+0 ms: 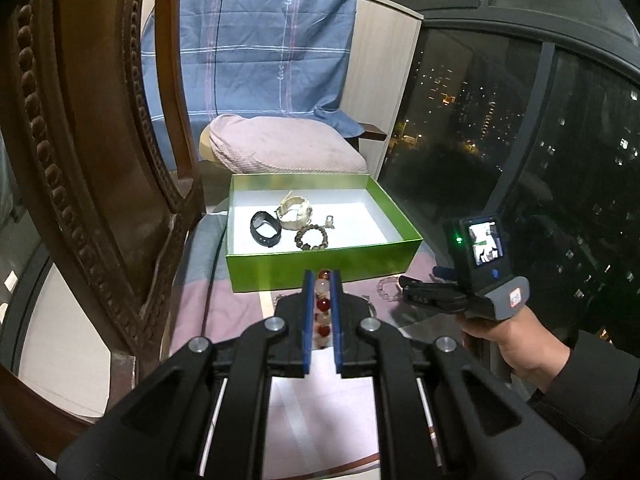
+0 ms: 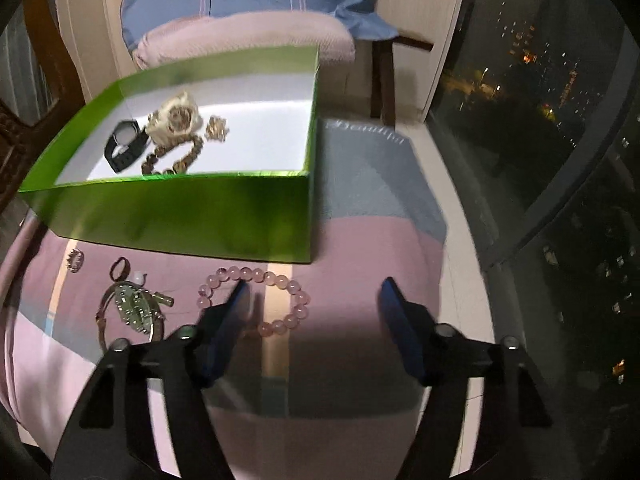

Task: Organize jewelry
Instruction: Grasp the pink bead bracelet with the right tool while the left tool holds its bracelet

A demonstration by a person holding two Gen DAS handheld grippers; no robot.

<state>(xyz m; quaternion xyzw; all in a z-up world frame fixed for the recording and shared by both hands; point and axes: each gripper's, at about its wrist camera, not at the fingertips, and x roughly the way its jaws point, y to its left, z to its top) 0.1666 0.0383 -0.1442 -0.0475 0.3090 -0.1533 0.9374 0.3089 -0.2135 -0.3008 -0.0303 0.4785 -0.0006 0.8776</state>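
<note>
Two bracelets are being handled at once. The left gripper (image 1: 322, 280) is clamped tight on a bead bracelet (image 1: 322, 308) with red and pale beads. It holds the bracelet up in the air, just in front of the near wall of the green box (image 1: 320, 264). The step in hand looks like carrying this bracelet to the box. Next it needs to go up over the near wall and then be let go inside.

The right gripper (image 2: 314, 286) hangs low over the pink bracelet (image 2: 280, 280), which lies on the cloth (image 2: 360, 248) near the box's right front corner. Its jaws stand apart and grip nothing. One finger (image 2: 234, 300) sits over the ring of beads, and the other is out to the right of it. I think it must come down and shut on the beads.

Inside the box, near its left half, lie a black watch (image 1: 262, 229), a cream watch (image 1: 294, 210), a brown bracelet (image 1: 313, 238) and a small gold piece (image 2: 217, 127). The right half of the box floor is bare, so there is room.

On the cloth by the left front of the box lie a small ring (image 2: 75, 259), a dark ring (image 2: 120, 268) and a bangle (image 2: 105, 322) with green pieces (image 2: 136, 306). They wait their turn.

The near wall of the box stands in the way of both hands. A wooden chair (image 1: 92, 160) is close on the left. A pillow (image 1: 280, 144) sits past the far edge of the box.
</note>
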